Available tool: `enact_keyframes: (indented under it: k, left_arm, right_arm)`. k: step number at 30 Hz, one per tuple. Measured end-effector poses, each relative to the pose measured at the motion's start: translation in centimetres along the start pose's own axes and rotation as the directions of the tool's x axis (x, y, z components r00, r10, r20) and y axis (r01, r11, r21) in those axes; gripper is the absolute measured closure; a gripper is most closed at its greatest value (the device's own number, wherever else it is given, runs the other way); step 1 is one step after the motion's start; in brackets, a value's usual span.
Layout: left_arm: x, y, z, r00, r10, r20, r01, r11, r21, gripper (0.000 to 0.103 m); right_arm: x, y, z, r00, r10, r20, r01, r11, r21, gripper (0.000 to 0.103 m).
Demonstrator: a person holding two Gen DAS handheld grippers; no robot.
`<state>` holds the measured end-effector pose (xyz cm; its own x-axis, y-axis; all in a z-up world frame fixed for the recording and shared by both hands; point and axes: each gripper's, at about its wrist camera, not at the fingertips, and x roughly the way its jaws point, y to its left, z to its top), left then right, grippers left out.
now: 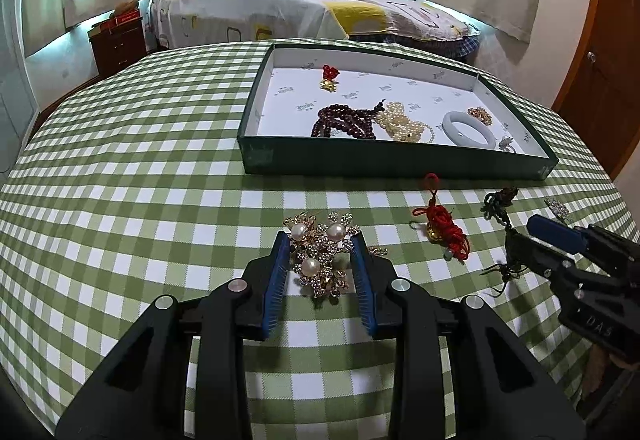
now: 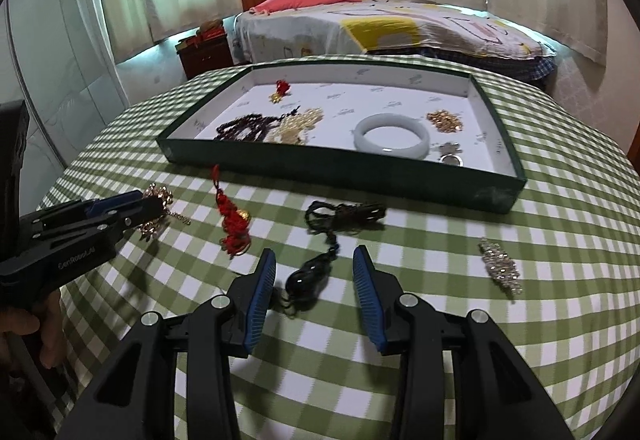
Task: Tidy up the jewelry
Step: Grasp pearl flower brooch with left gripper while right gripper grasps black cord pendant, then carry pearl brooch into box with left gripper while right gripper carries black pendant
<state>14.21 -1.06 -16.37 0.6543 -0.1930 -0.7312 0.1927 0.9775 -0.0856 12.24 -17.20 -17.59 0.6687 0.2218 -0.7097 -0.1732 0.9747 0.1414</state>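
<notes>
My left gripper (image 1: 320, 236) is shut on a gold brooch with three pearls (image 1: 318, 260), held just over the green checked tablecloth. The right wrist view shows this same gripper (image 2: 148, 206) from the side at the left edge. My right gripper (image 2: 316, 254) stands open around a black pendant (image 2: 304, 280) lying on the cloth, with a gap on each side; its black cord (image 2: 344, 214) trails toward the box. A green box (image 2: 340, 164) with a white floor holds dark red beads (image 2: 240, 130), a pearl strand (image 2: 296, 128), a white bangle (image 2: 392, 136) and a gold piece (image 2: 444, 120).
A red knotted charm (image 2: 234, 224) lies on the cloth between the two grippers. A silver rhinestone brooch (image 2: 500, 266) lies to the right. A small red charm (image 1: 330, 74) sits at the back of the box (image 1: 400, 160). A bed stands behind the table.
</notes>
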Motion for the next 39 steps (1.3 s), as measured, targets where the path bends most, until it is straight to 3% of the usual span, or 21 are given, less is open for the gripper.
enact_keyframes:
  k: [2, 5, 14, 39]
  left_arm:
    - [-0.1, 0.1, 0.0, 1.0, -0.001, 0.002, 0.001, 1.0, -0.006, 0.073]
    - [-0.3, 0.0, 0.0, 1.0, -0.002, 0.005, 0.002, 1.0, -0.004, 0.073]
    - [-0.7, -0.3, 0.1, 1.0, -0.005, 0.014, 0.005, 1.0, 0.0, 0.073]
    - [-3.6, -0.8, 2.1, 0.995, -0.055, 0.08, 0.057, 0.998, -0.028, 0.073]
  right_arm:
    - [0.4, 0.1, -0.2, 1.0, -0.005, -0.025, 0.005, 1.0, -0.006, 0.067]
    - [0.4, -0.2, -0.4, 0.999, -0.009, -0.039, 0.009, 1.0, -0.002, 0.081]
    - [-0.5, -1.0, -0.7, 1.0, -0.007, -0.024, 0.007, 1.0, 0.016, 0.082]
    - [-5.2, -1.0, 1.9, 0.992, -0.008, 0.129, 0.007, 1.0, 0.007, 0.082]
